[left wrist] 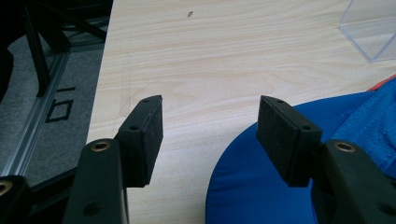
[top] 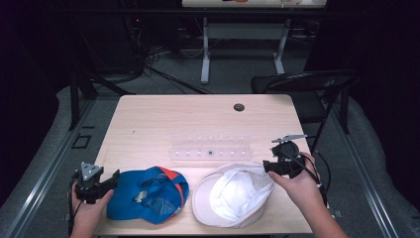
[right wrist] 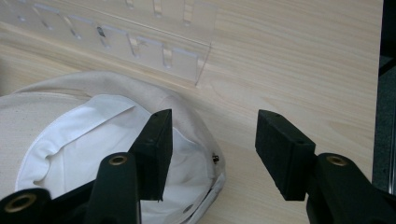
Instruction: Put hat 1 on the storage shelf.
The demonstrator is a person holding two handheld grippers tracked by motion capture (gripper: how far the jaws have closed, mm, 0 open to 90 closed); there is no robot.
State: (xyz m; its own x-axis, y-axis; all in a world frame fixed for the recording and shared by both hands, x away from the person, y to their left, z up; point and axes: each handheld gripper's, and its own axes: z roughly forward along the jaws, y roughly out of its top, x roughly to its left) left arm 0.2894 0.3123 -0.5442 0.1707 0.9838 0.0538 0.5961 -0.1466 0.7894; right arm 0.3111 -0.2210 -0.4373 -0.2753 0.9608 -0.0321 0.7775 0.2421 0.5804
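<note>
Two caps are lying along the near edge of the desk [top: 148,119]. The blue cap [top: 148,194], with orange trim at its crown, is sitting toward the near left corner. The white cap [top: 233,194] is resting upside down toward the near right, lining showing.

Left gripper [top: 110,181] is hovering at the near left edge, just beside the blue cap's brim. In the left gripper view its jaws are standing apart with bare wood between them; the right-hand jaw is hanging over the blue brim [left wrist: 261,186]. Cannot tell whether that pad is touching the cloth.

Right gripper [top: 266,166] is sitting at the right rim of the white cap, near the desk's right edge. In the right gripper view its jaws are spread wide and gripping nothing: one jaw is hanging over the cap's white lining [right wrist: 84,140], the other over bare wood outside the rim.

A clear plastic rack [top: 210,148] is lying across the middle of the desk, just behind both caps. A small dark round plug [top: 239,107] is sitting near the far edge.
</note>
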